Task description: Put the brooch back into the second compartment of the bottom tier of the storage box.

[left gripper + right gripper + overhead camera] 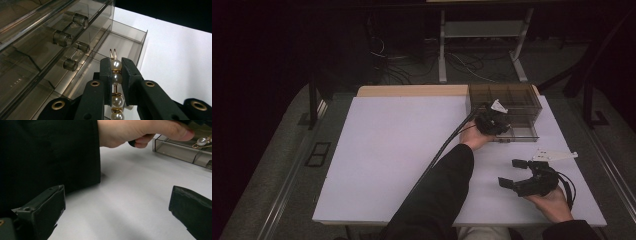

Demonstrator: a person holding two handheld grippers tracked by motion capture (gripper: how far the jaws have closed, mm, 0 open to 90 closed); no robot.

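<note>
A string of pearls with gold links stands upright between the jaws of my left gripper, which is shut on it. The pearls hang over the pulled-out drawer of a smoky clear drawer box at the back right of the white table. In the high view my left gripper is at the box's front, over the open drawer. My right gripper rests near the front right, open and holding nothing. In its own view my right gripper faces the drawer, where a pearl shows.
Round knobs line the shut drawer fronts to the left of the jaws. A black sleeve and a hand cross the table in front of the right gripper. A cable trails from the left gripper.
</note>
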